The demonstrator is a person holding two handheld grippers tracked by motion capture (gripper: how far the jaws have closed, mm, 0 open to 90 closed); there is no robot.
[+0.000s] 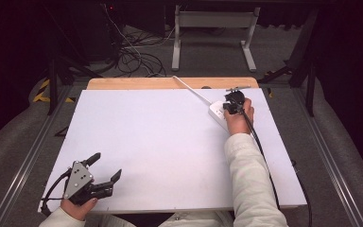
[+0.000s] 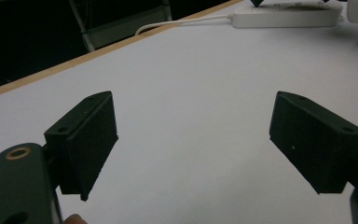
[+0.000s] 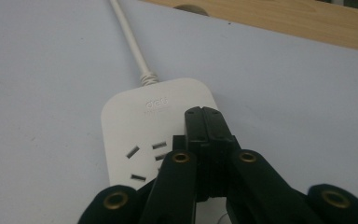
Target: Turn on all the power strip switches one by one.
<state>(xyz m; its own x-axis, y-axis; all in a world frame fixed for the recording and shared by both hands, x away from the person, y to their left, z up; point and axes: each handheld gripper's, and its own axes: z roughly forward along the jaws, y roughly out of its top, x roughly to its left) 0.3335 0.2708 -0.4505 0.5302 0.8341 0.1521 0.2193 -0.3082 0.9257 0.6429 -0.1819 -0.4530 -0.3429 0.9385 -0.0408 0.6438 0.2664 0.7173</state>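
A white power strip [image 1: 217,111] lies at the far right of the white table top, its white cable [image 1: 189,89] running off toward the back edge. My right gripper [image 1: 232,102] hovers right over the strip, jaws shut with nothing between them. In the right gripper view the closed jaw tips [image 3: 203,113] sit above the power strip [image 3: 140,130], close to its sockets [image 3: 144,154]. My left gripper [image 1: 105,166] rests near the front left corner, open and empty. The left gripper view has the power strip [image 2: 284,16] far off beyond the wide-apart jaws.
The white board [image 1: 160,142] lies on a wooden table whose edge [image 1: 137,83] shows at the back. A black cable [image 1: 260,151] trails from the right gripper along the sleeve. Behind the table stand a metal frame [image 1: 212,33] and floor cables [image 1: 132,56].
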